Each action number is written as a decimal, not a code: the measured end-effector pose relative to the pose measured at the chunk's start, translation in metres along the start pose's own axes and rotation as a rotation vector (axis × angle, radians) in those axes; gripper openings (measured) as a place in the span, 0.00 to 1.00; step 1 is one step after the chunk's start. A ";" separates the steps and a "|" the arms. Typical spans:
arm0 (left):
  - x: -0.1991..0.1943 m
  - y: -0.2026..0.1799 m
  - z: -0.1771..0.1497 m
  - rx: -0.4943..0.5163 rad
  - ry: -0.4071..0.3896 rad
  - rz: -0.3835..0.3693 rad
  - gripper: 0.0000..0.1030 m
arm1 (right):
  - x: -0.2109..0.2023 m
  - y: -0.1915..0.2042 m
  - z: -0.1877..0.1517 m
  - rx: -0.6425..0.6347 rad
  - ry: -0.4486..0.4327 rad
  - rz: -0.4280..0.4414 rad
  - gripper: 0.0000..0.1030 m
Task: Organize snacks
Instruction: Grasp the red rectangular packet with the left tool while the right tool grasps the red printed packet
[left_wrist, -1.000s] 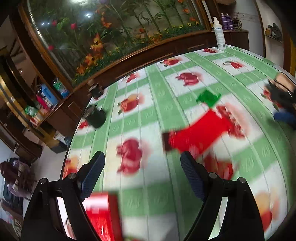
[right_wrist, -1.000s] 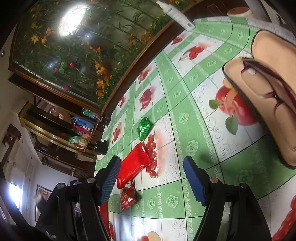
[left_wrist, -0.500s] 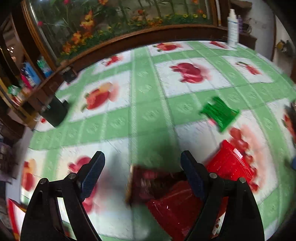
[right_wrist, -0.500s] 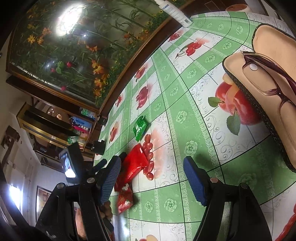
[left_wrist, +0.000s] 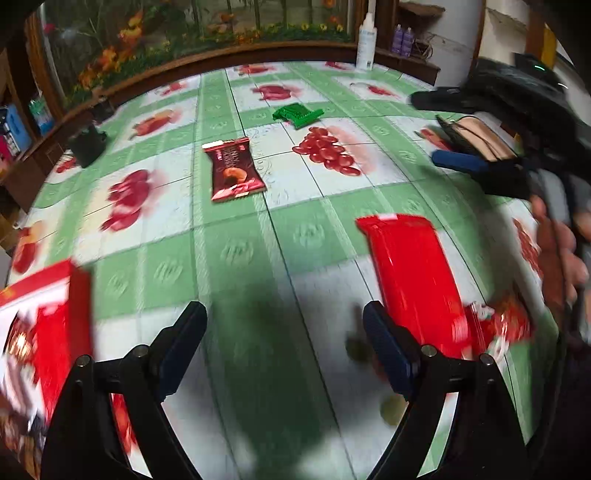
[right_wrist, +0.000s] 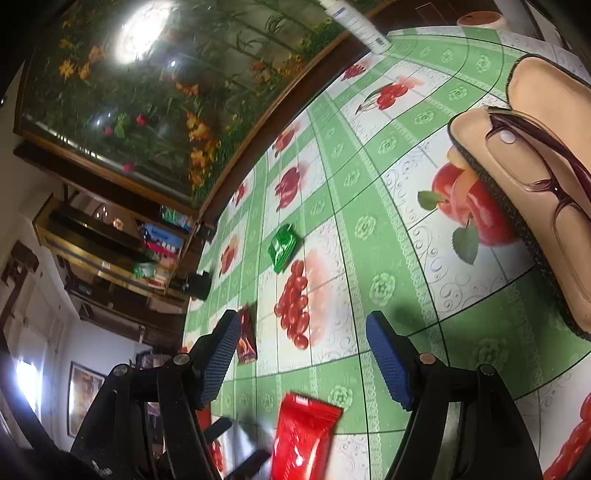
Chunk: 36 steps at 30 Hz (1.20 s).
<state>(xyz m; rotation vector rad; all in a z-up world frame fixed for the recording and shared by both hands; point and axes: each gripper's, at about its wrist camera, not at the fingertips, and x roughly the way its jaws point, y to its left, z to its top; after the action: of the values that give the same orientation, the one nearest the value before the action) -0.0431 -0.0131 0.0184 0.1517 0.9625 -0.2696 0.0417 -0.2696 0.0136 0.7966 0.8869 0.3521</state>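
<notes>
Left tongs (left_wrist: 284, 343) released, nothing between the jaws, over bare green-and-white fruit-print tabletop (left_wrist: 236, 254). Glossy red flat snack pouch (left_wrist: 413, 280) lies just right of the right jaw, long axis running away from the tongs; left hand nearer. Right tongs (right_wrist: 303, 350) released, empty. Dark maroon snack packet (left_wrist: 232, 170) and green foil packet (left_wrist: 297, 114) lie farther out.

we see an evenly lit room. in the right wrist view a lamp glares white off the glass panel (right_wrist: 147, 92) behind the bench (right_wrist: 388, 229), and a window glows far left of it. the left wrist view smears near its lower edges: the red packet (left_wrist: 413, 280) blurs, a soft shadow beside it. both views bow at the rims.
</notes>
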 end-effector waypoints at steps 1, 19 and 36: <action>-0.010 0.000 -0.006 -0.010 -0.015 -0.012 0.84 | 0.000 0.003 -0.002 -0.016 0.008 -0.008 0.71; -0.005 -0.034 0.024 0.013 -0.030 0.050 0.84 | -0.118 0.011 -0.138 -0.369 0.060 -0.331 0.75; 0.018 -0.074 0.034 0.017 0.036 0.049 0.84 | -0.072 0.025 -0.165 -0.558 0.071 -0.396 0.41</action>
<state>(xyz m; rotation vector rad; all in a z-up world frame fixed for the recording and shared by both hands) -0.0289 -0.0954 0.0223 0.1955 0.9915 -0.2308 -0.1328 -0.2167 0.0103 0.0884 0.9296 0.2585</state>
